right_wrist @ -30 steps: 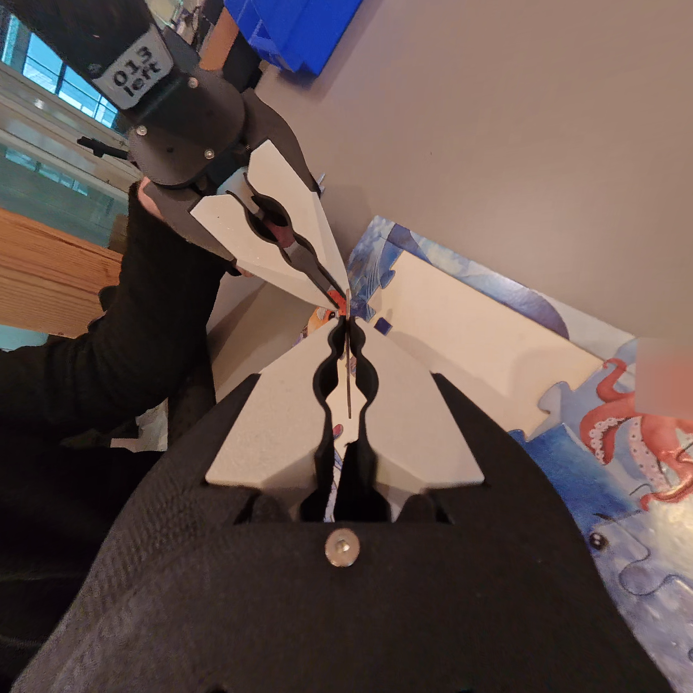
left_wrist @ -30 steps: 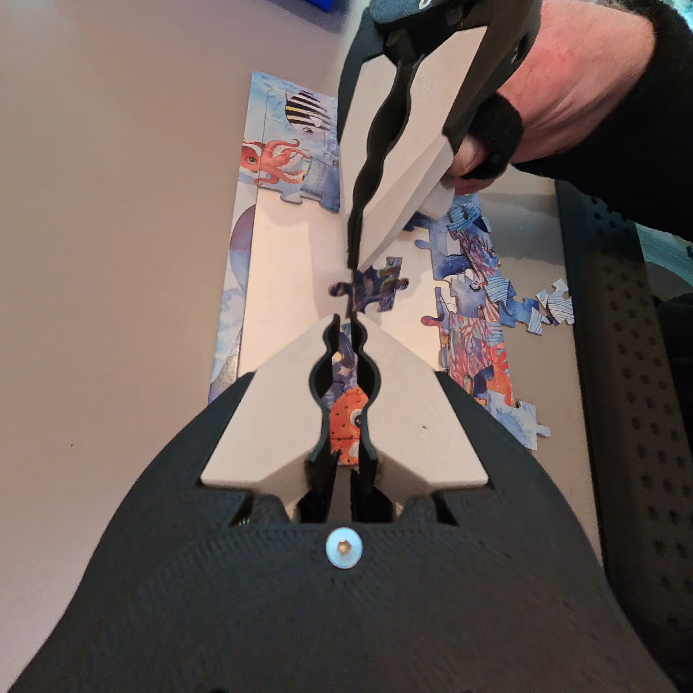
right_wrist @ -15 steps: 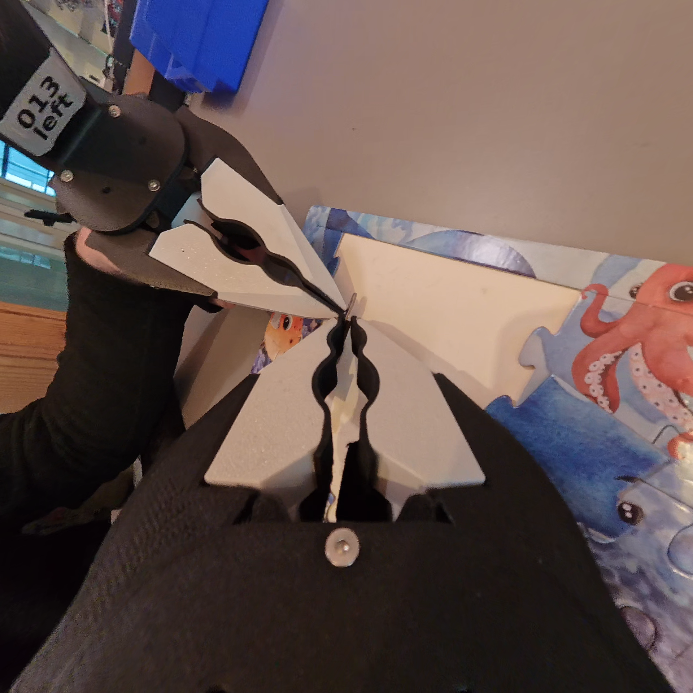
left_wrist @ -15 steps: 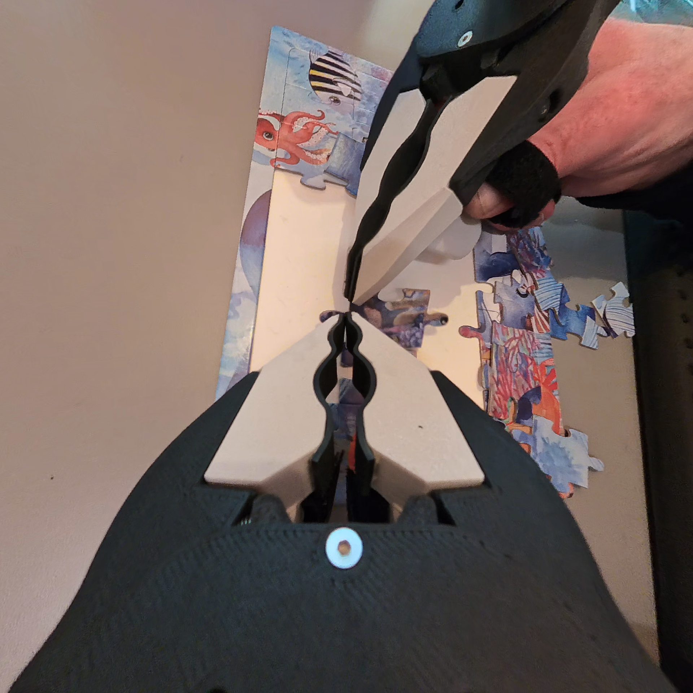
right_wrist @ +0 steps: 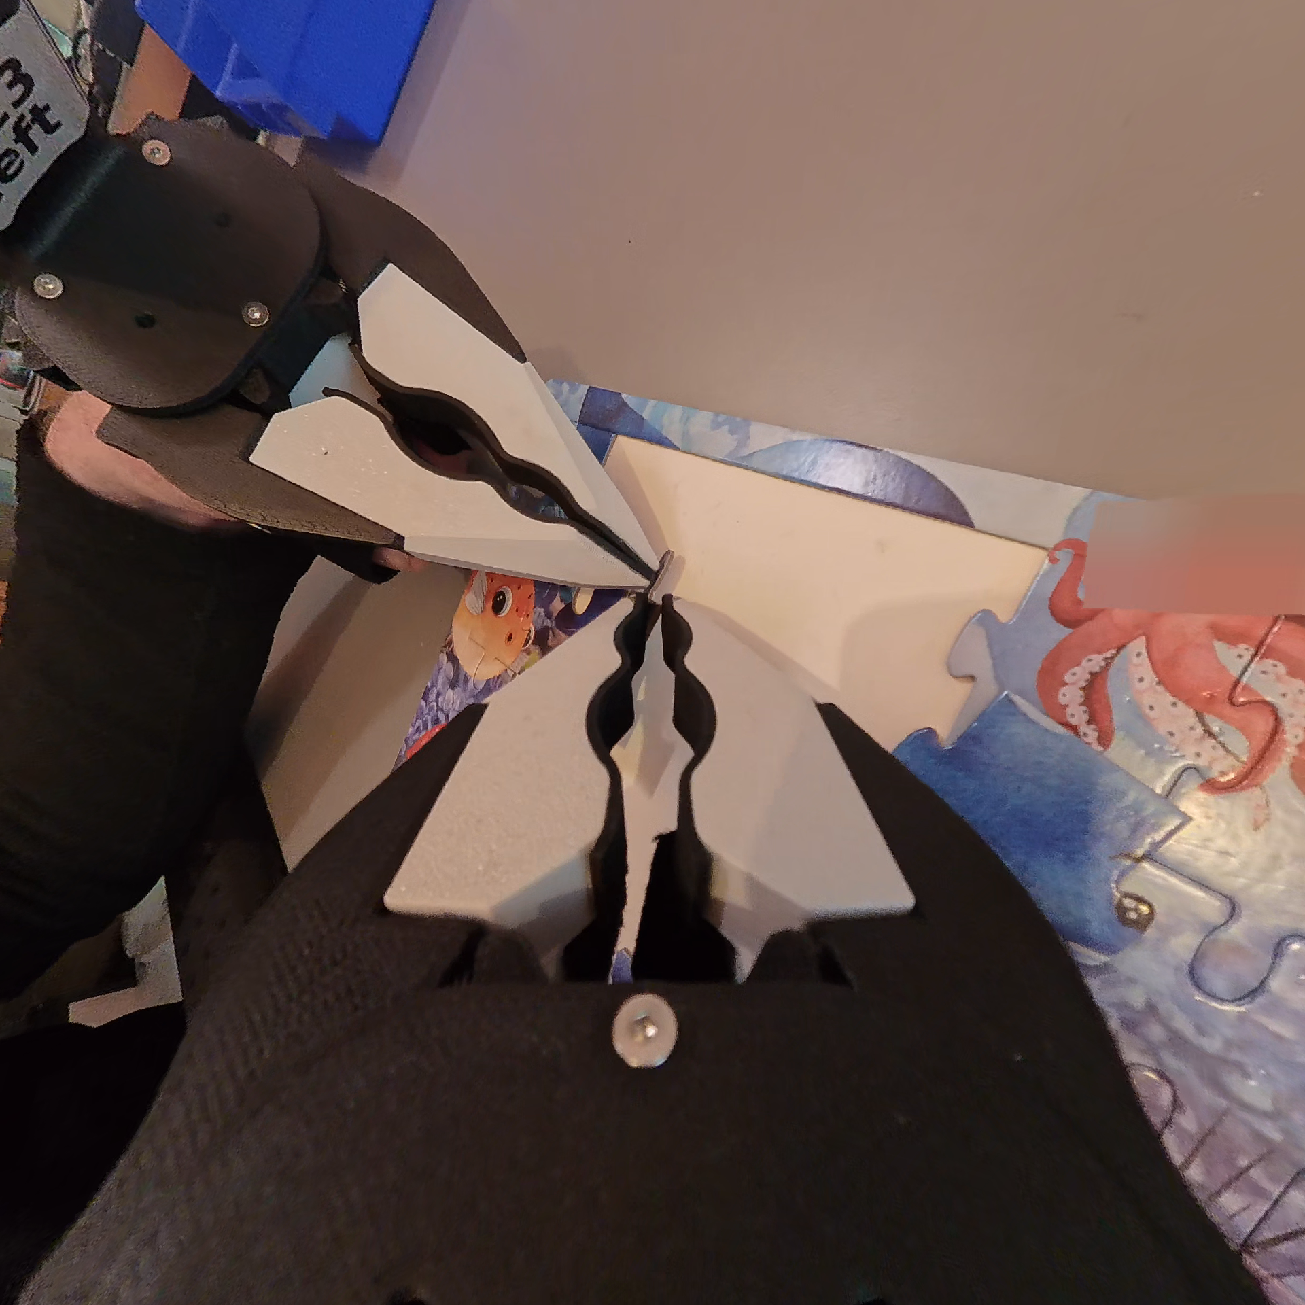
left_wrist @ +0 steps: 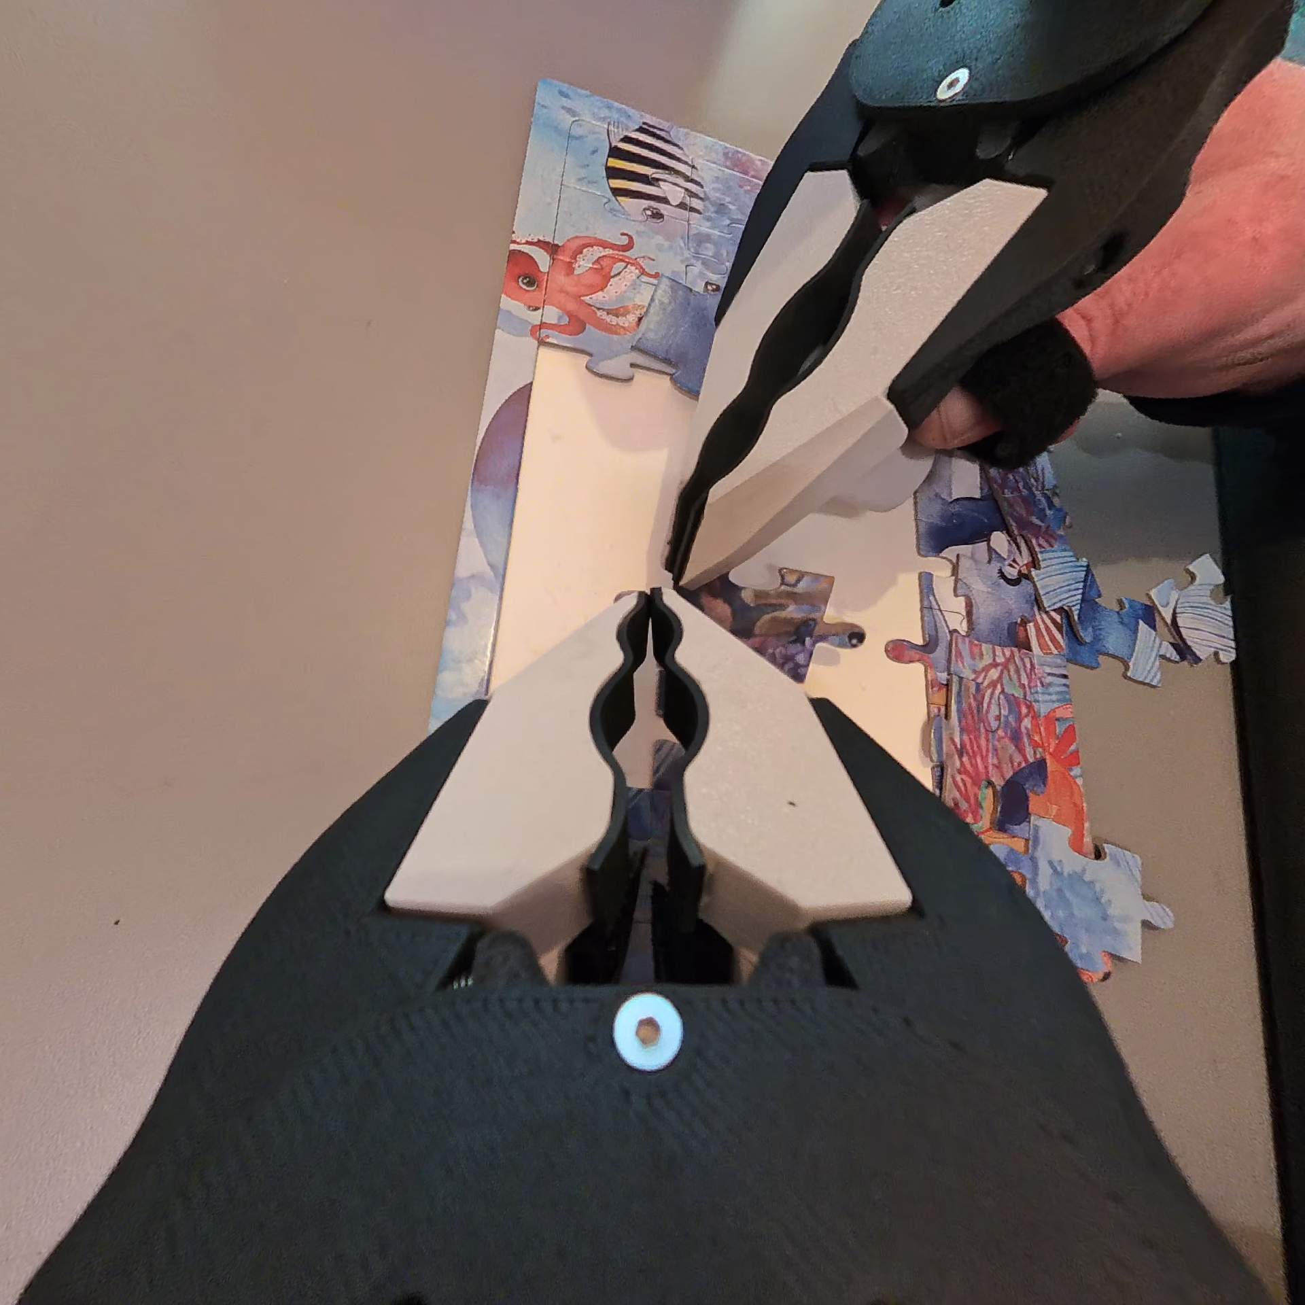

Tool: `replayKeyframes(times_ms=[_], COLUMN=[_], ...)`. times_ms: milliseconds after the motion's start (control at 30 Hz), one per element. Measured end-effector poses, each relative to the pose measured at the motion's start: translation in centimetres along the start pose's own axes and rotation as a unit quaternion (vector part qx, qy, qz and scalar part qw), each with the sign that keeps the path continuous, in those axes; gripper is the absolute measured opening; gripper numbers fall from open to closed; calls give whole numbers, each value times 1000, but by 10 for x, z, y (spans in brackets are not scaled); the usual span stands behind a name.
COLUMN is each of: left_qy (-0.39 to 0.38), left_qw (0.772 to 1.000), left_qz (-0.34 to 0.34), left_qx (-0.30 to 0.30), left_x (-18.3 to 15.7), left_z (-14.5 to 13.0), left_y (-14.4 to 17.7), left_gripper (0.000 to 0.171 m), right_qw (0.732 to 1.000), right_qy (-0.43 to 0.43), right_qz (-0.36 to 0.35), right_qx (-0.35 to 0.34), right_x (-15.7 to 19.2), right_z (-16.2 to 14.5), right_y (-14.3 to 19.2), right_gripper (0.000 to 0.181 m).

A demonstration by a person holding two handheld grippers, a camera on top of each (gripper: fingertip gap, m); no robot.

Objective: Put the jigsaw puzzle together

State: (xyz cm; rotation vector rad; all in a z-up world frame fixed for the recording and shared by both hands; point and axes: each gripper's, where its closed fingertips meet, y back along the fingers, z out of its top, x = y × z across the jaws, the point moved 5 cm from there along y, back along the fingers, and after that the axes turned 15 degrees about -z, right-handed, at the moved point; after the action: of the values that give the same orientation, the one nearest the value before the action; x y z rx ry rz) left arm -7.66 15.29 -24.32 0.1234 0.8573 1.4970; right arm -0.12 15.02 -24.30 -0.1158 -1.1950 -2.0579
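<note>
1. Support surface: a plain beige table [left_wrist: 233, 494], matte, with a few small dark specks.
2. Puzzle tray [left_wrist: 600, 494]: lies flat on the table at 12 o'clock in the left wrist view. Cream inner base, blue illustrated border.
3. Loose assembled strip [left_wrist: 1003, 720]: coral-patterned pieces lying at 3 o'clock of the tray, along its edge; whether it rests partly on the tray cannot be told.
4. Single loose piece [left_wrist: 1193, 614]: blue-and-white striped, at 3 o'clock of the strip, just beside it.
5. Blue bin [right_wrist: 296, 63]: at 11 o'clock in the right wrist view, at the table's far edge.
</note>
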Motion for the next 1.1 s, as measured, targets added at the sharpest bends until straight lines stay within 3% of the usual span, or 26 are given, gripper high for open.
replayKeyframes(times_ms=[467, 700, 1100], left_qy=[-11, -23, -29], left_qw=[1000, 997, 996], left_qz=[-4, -14, -7], left_qx=[24, 73, 82], left_x=[-6, -14, -16], left_z=[-3, -12, -12], left_y=[3, -3, -3], left_gripper=[0, 0, 0], right_qw=[996, 991, 985], right_qy=[67, 106, 141], right_qz=[-52, -77, -99], right_qx=[15, 13, 14], right_x=[-1, 2, 4], right_z=[-5, -6, -6], right_y=[-4, -4, -4], right_gripper=[5, 5, 6])
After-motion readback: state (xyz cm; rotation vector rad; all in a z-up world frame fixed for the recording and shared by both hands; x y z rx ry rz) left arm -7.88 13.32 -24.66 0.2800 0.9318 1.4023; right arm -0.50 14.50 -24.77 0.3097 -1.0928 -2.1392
